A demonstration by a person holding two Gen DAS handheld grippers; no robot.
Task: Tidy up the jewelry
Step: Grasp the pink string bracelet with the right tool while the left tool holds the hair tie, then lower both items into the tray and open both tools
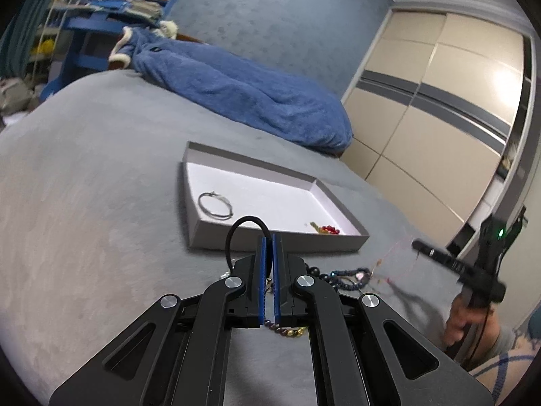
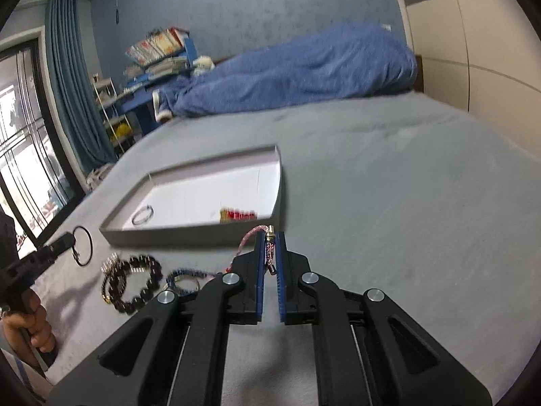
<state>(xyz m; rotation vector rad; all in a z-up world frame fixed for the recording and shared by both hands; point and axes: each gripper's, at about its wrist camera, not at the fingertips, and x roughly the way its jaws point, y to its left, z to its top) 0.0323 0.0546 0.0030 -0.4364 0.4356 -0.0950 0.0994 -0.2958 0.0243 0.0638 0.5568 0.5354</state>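
Fingers of the left gripper were nearly closed, pinching a black ring bracelet by its lower arc; the right gripper was likewise almost closed on a thin pink cord bracelet w/ a gold clasp. Both were held just short of the tray's near wall.

Largest first: the bed, grey, soft and plush, so items could sink in a bit. A blue blanket was heaped at the far side, wardrobe doors beyond.

The shallow grey tray looked like light card, prob. easy to shove. Inside lay a silver bangle and red beads.

The dark bead bracelet lay on the bed near the tray: heavier, round beads, likely to roll; best gripped across the strand. A blue beaded strand lay just beside it.

The black ring seemed stiff and light. The pink cord was limp, very light, prob. slippery at the clasp, so a hold on the cord was safer.
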